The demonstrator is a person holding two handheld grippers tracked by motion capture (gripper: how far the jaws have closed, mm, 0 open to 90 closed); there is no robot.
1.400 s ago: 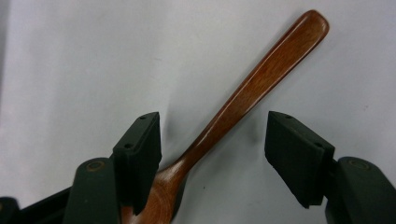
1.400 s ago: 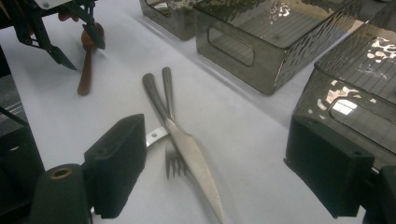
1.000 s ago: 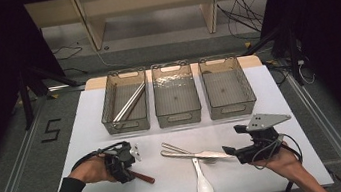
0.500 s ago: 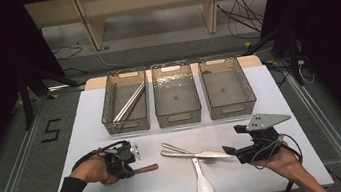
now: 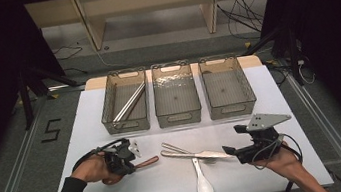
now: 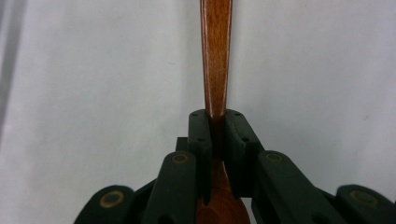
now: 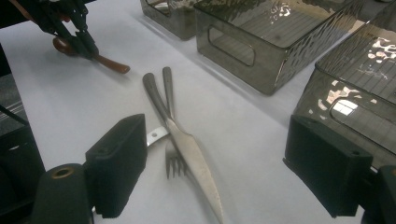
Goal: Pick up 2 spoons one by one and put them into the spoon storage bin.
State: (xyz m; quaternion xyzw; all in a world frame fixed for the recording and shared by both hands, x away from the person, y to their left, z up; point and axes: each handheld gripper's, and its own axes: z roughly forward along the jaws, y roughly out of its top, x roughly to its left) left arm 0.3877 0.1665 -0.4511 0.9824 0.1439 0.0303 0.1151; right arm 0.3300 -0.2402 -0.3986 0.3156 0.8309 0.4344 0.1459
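left gripper view shows up close what the high view can't: the left claw (image 6: 215,123) has just been closing and now pinches the wooden spoon (image 6: 215,56), handle sticking straight out past its tips over the white counter (image 6: 93,93). right gripper view has the right claw (image 7: 233,168) spread wide, knife (image 7: 187,144) and fork (image 7: 170,135) just ahead of it. a second ago the spoon lay angled differently.

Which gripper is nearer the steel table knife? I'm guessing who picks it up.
Right. The right gripper sits open at the steel table knife's blade tip; the left gripper is farther off, clamped on a brown wooden spoon.
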